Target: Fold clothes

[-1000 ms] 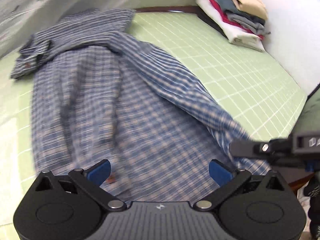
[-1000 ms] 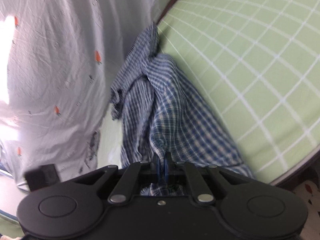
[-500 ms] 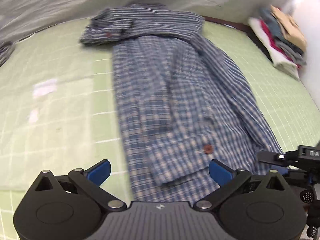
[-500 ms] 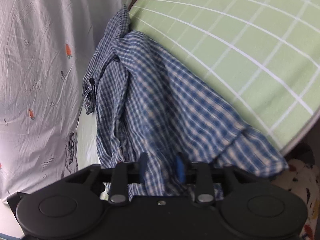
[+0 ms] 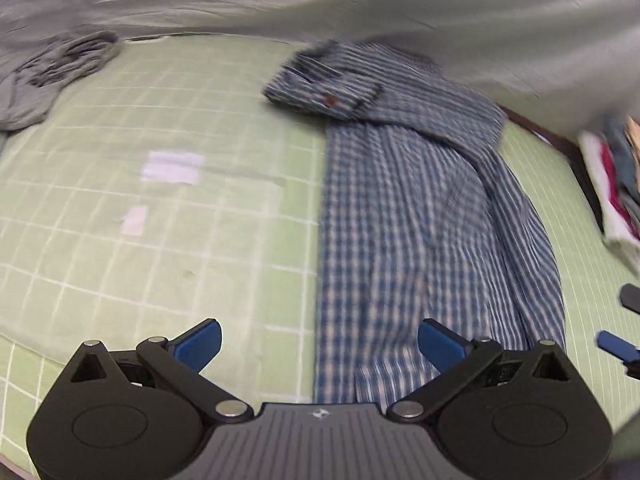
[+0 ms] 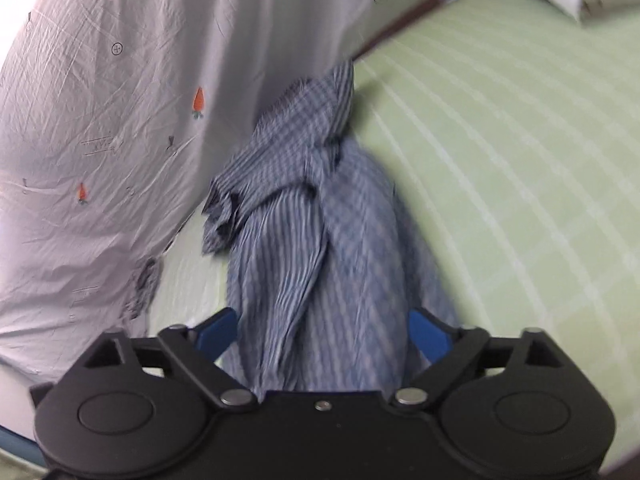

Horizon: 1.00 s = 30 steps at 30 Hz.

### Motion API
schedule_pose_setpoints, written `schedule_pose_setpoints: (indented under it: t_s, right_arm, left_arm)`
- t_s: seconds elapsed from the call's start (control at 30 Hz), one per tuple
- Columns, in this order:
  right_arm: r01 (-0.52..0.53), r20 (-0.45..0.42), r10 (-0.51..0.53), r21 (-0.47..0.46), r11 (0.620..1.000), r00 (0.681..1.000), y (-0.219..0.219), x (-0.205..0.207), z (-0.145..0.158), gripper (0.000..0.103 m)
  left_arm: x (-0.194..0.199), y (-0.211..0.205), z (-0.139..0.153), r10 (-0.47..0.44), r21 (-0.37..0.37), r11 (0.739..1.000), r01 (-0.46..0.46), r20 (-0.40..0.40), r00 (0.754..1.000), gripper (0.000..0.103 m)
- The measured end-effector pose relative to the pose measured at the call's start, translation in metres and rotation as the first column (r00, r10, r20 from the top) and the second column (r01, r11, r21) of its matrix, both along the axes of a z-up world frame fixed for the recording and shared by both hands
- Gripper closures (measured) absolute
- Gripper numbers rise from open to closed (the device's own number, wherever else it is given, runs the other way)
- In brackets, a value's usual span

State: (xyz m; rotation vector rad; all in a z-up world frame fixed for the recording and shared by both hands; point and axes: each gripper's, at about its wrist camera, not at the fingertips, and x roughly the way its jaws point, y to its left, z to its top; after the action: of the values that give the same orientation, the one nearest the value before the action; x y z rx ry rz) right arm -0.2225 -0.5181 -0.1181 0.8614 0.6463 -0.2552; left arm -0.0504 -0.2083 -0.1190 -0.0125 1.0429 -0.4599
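A blue-and-white plaid shirt [image 5: 408, 216] lies lengthwise on the green grid mat [image 5: 160, 184], collar at the far end, hem at the near edge. My left gripper [image 5: 320, 344] is open and empty over the hem's left side. My right gripper [image 6: 320, 332] is open, its blue pads either side of the shirt's near end [image 6: 316, 248], which lies loose between them. The right gripper's fingertips [image 5: 616, 346] show at the right edge of the left wrist view.
A grey garment [image 5: 52, 76] is crumpled at the mat's far left. A stack of folded clothes [image 5: 612, 184] sits at the far right. A white sheet with carrot prints [image 6: 100, 100] hangs behind the mat. The mat's dark wooden edge [image 6: 404, 20] runs along the back.
My right gripper has opened and let go of the shirt's hem. The left gripper has swung left, so the shirt now lies to the right in its view.
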Motion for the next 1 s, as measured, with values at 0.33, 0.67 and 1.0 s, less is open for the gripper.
schedule_pose_setpoints:
  t_s: [0.33,0.67,1.0]
  right_arm:
    - [-0.035,-0.016,0.032,-0.282,0.959,0.999,-0.06,0.095,0.018,0.0]
    - [-0.136,-0.102,0.099,-0.489,0.862,0.99,-0.085,0.237,0.012,0.016]
    - [-0.3,-0.261,0.191,-0.489,0.819,0.946,-0.081,0.332,-0.043,0.047]
  left_arm:
    - [0.066,-0.013,0.02,0.121,-0.03,0.992,-0.12,0.053,0.991,0.001]
    - [0.186,-0.044,0.005,0.19,-0.106,0.977,-0.186,0.038,0.981,0.026]
    - [0.264,-0.081,-0.031,0.134,-0.062,0.989,-0.133,0.026,0.991,0.025]
